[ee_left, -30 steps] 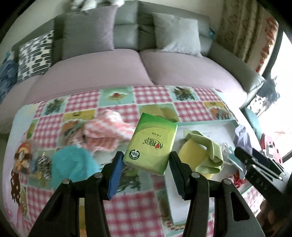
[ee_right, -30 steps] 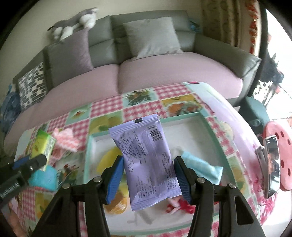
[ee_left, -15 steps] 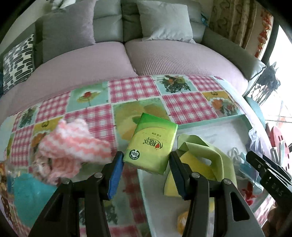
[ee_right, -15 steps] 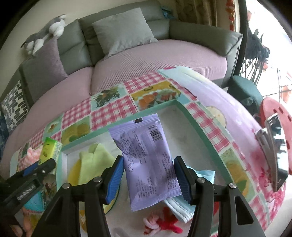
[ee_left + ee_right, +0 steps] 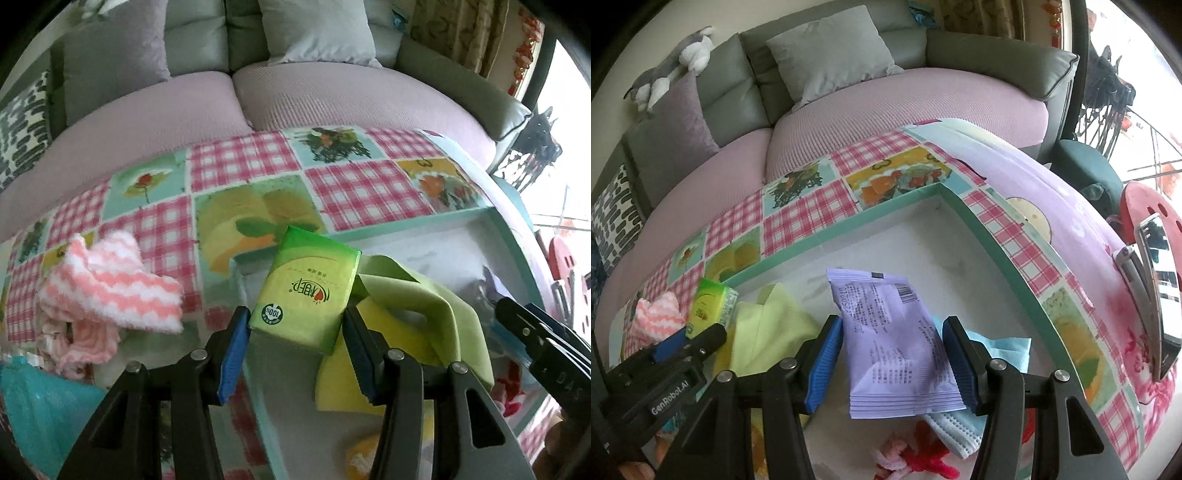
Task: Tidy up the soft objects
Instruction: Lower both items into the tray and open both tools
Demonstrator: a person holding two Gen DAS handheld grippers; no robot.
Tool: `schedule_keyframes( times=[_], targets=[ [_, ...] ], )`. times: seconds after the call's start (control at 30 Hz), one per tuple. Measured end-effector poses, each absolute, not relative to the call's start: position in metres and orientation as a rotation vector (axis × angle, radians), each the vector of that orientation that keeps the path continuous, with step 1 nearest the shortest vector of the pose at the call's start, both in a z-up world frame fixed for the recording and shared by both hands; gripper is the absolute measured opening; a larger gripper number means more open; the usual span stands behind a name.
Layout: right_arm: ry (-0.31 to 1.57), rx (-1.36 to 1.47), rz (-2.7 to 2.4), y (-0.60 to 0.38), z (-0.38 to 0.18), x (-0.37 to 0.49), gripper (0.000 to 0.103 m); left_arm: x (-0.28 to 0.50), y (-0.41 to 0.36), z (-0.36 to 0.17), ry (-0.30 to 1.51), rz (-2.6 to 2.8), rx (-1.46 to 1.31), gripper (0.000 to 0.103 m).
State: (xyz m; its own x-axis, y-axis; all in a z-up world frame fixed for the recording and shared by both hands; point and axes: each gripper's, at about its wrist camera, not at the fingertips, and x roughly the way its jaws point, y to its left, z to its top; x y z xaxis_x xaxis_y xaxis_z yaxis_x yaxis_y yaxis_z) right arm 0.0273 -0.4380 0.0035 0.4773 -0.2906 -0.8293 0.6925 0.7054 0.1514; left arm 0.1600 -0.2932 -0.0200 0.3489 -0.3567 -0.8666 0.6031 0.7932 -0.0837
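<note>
My left gripper [image 5: 295, 325] is shut on a green tissue pack [image 5: 306, 288], held over the left edge of the teal-rimmed white tray [image 5: 406, 225]. The same pack [image 5: 709, 306] shows at the left in the right wrist view. My right gripper [image 5: 892, 341] is shut on a lilac packet [image 5: 894, 339], hanging over the tray's middle [image 5: 997, 251]. A yellow-green cloth [image 5: 417, 295] lies in the tray beside the pack. A pink-and-white striped cloth [image 5: 110, 288] and a teal cloth [image 5: 40, 406] lie on the checked tablecloth left of the tray.
In the tray lie a light blue cloth [image 5: 1001, 347], a face mask [image 5: 956, 432] and red-pink fluffy yarn [image 5: 916, 458]. A sofa [image 5: 295, 99] with cushions runs behind the table. A phone on a stand [image 5: 1160, 295] sits at the right edge.
Both grippers have sunk toward the tray with their loads. The left one moved right, from over the tablecloth to the tray's left edge. The right one swung toward the tray's far right corner.
</note>
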Motion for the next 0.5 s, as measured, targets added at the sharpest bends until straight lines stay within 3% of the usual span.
schedule_keyframes(
  times=[0.4,0.5],
  targets=[
    [0.883,0.493,-0.626,-0.435,0.009,0.026,0.060,0.161,-0.291,-0.014,1.081,-0.637,0.242,0.053],
    [0.871,0.472,-0.631,-0.431,0.015,0.025,0.069,0.161,-0.286,-0.003,1.075,-0.628,0.230,0.055]
  ],
)
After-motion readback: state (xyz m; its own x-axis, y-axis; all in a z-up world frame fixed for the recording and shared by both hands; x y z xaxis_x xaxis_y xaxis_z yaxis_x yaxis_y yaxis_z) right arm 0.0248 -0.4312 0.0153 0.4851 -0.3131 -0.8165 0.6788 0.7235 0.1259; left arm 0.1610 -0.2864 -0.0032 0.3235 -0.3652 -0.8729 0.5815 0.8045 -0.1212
